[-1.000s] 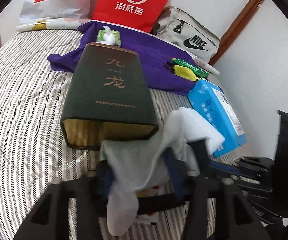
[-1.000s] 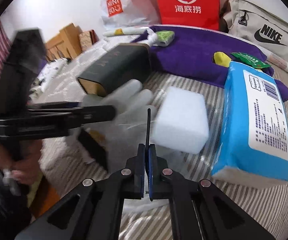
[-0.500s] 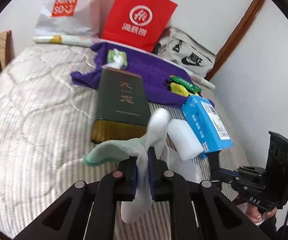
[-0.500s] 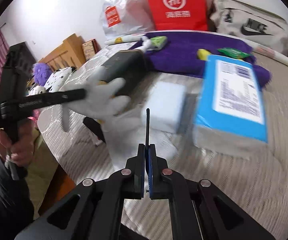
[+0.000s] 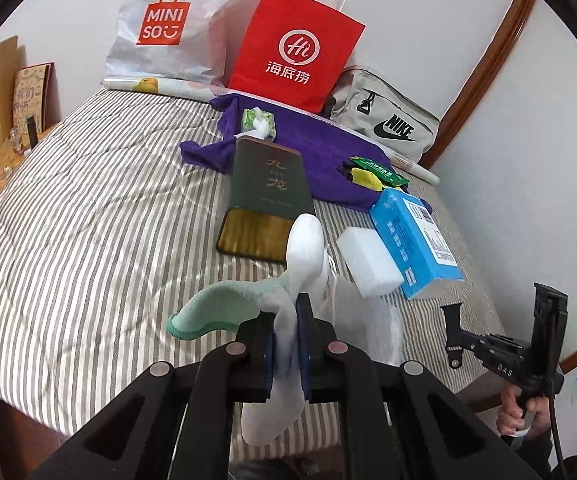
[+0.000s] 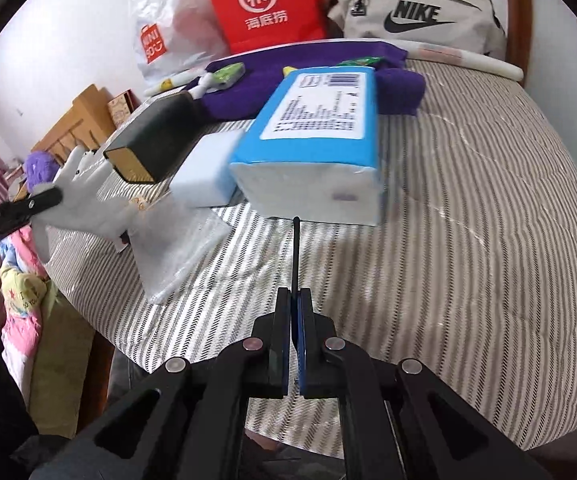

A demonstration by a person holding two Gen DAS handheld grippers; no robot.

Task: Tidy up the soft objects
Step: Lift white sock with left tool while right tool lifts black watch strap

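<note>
Clamping a white sock with a mint-green cuff [image 5: 288, 280] between its closed pads, the left gripper [image 5: 286, 344] holds it in the air above the near edge of the grey-and-white striped quilted bed [image 5: 88, 220], its jaws having just closed on the fabric. Beyond the sock lie a dark green rectangular box with gold lettering [image 5: 266, 196], a white foam block [image 5: 368, 262] and a blue plastic-wrapped tissue pack [image 5: 416, 240] side by side. The right gripper [image 6: 294, 344] is closed with nothing between its pads, pointing at that pack's white end [image 6: 312, 188].
</note>
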